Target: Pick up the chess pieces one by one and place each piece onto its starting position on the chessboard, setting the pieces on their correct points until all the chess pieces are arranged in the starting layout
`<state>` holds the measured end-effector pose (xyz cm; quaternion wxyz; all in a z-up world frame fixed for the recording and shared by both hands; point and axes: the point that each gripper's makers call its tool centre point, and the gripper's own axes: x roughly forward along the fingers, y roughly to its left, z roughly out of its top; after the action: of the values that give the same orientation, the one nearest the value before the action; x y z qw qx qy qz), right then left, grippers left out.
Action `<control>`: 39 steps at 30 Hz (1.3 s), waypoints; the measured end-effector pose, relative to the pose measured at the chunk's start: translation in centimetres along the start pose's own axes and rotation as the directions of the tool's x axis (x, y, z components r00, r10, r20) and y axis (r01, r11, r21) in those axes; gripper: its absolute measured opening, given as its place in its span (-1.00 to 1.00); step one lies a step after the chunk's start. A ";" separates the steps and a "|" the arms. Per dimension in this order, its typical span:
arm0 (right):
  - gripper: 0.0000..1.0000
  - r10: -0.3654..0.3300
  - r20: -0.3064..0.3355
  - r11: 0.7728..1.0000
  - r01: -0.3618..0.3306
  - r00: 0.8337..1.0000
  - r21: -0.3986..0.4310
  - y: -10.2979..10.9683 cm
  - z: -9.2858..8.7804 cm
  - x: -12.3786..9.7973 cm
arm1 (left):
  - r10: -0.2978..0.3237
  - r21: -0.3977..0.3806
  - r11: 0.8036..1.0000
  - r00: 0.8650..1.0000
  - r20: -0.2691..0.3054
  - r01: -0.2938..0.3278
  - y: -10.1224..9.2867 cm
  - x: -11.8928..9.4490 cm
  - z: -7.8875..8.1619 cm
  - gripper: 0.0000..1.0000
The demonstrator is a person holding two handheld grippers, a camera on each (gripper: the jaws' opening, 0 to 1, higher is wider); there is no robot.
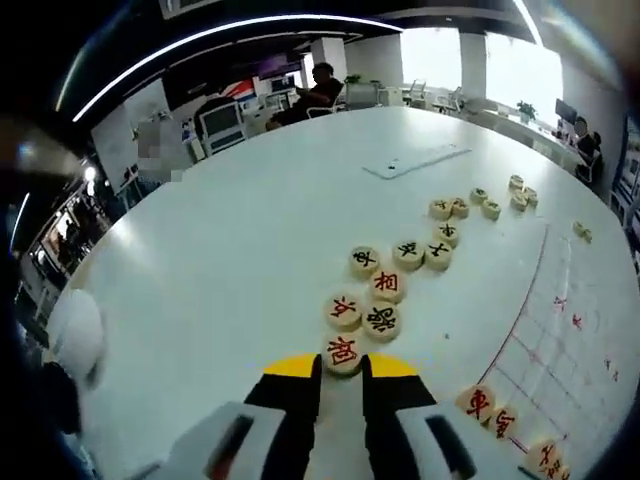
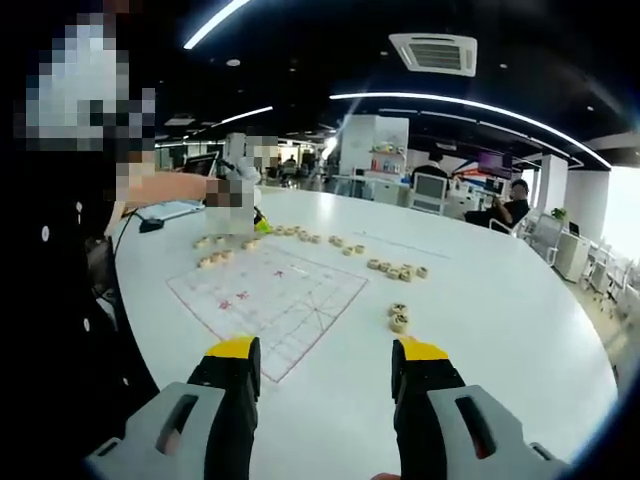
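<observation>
The bench (image 1: 230,250) is plain white. The chess pieces (image 1: 386,285) are pale tan with red or black characters. The chessboard (image 2: 268,292) is white with a red grid, and both tongs are black with yellow tips.

The chessboard (image 2: 270,295) lies flat on the counter (image 2: 500,310). Chess pieces (image 2: 395,270) lie along its far and right sides.

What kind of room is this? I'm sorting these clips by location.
Most likely an open-plan office: a large white table, a desk monitor with a seated person behind it, and a ceiling air vent.
</observation>
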<state>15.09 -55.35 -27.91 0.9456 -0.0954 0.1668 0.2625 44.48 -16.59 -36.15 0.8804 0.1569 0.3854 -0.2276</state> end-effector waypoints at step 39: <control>0.05 0.151 0.086 0.988 -0.147 0.985 -0.046 1.1 1.3 0.8 | 0.177 -0.311 0.943 0.972 0.154 -0.123 -10.6 -9.6 -4.8 -0.62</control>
<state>15.46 -53.71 -27.06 0.9278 -0.0896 0.1259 0.3397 30.24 -20.73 -33.17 0.9399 0.0297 0.3212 -0.1120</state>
